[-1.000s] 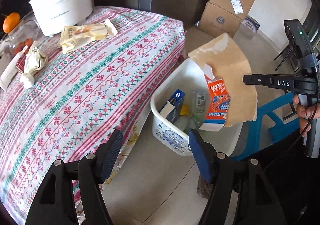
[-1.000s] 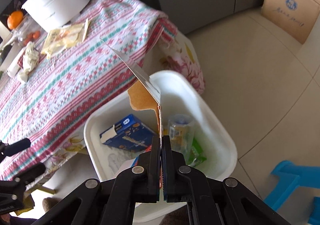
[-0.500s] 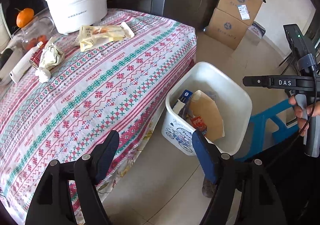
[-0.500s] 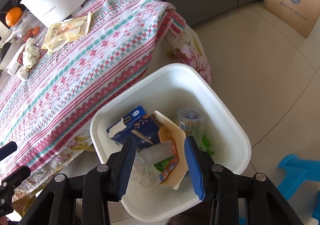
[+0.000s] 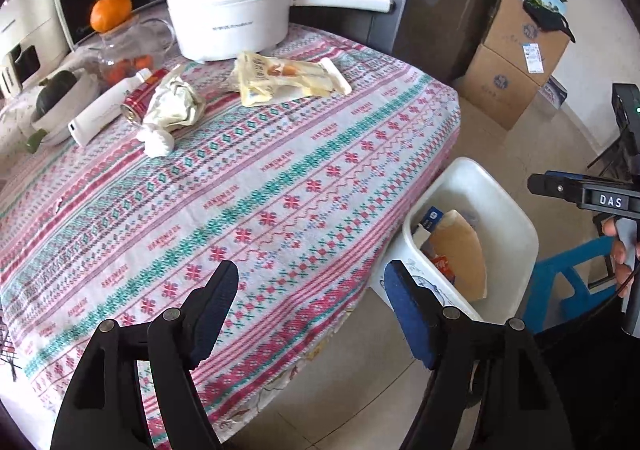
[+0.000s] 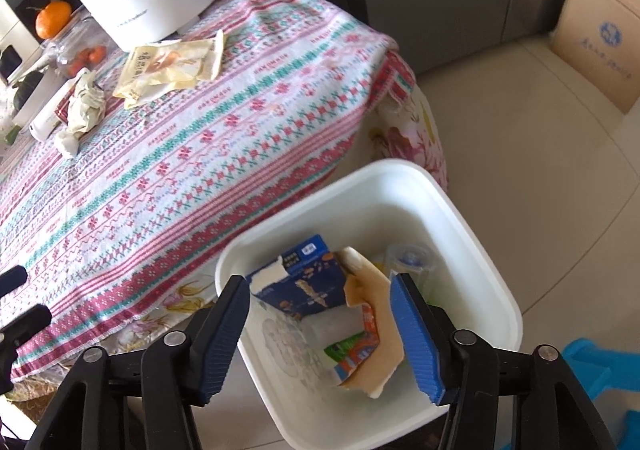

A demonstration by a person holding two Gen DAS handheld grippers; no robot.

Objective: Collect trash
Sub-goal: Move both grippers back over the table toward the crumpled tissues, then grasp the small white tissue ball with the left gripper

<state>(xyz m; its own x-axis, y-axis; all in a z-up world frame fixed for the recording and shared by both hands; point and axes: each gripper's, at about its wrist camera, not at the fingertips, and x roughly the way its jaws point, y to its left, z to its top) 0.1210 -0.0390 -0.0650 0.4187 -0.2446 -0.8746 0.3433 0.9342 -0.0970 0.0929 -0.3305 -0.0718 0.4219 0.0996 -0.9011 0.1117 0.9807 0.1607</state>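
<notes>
— What's nearest?
— My right claw (image 6: 320, 334), spread wide and holding nothing, above the white bin (image 6: 476, 226). The torn cardboard (image 6: 380, 306) lies inside beside a blue box (image 6: 308, 282).
— And your left?
— Left claw (image 5: 310, 306) is also apart, over the worktop (image 5: 256, 190) edge. Farther off: crumpled wrapper (image 5: 174, 106), snack packet (image 5: 280, 78), white pot (image 5: 228, 6).

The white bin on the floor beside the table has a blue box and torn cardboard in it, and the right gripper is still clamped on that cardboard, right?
Not quite. The right wrist view shows the right gripper open and empty above the white bin; the torn cardboard lies loose inside beside the blue box.
</notes>
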